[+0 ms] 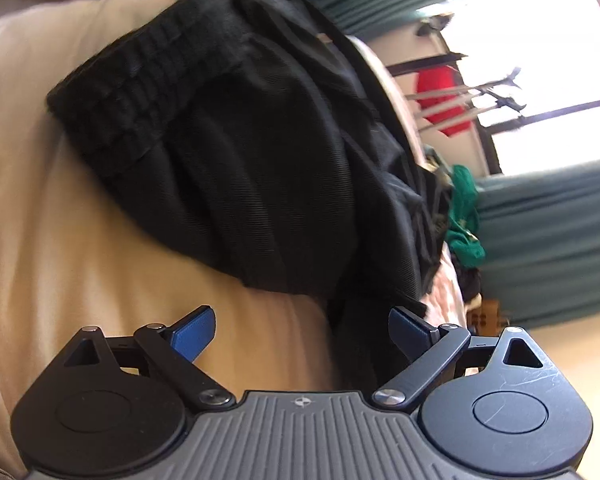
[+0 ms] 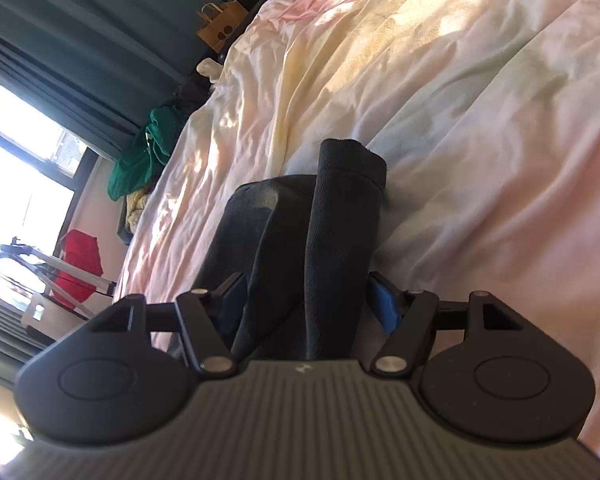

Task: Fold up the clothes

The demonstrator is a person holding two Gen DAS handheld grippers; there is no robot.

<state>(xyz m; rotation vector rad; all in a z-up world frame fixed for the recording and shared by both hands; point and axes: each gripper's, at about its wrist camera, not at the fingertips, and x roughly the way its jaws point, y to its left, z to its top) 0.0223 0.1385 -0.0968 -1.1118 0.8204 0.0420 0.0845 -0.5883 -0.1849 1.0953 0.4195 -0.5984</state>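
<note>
Left gripper (image 1: 302, 330) wide open, nothing between blue pads (image 1: 194, 332). Black shorts (image 1: 240, 152) crumpled on cream bedding (image 1: 60, 240), just beyond. Green garment (image 1: 464, 216) far right.

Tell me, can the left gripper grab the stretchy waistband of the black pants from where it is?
Probably yes. The left gripper is open with nothing between its blue pads, and the black pants lie on the bed cover just ahead. The ribbed waistband sits farther off, uncovered, so it would need to move forward.
</note>
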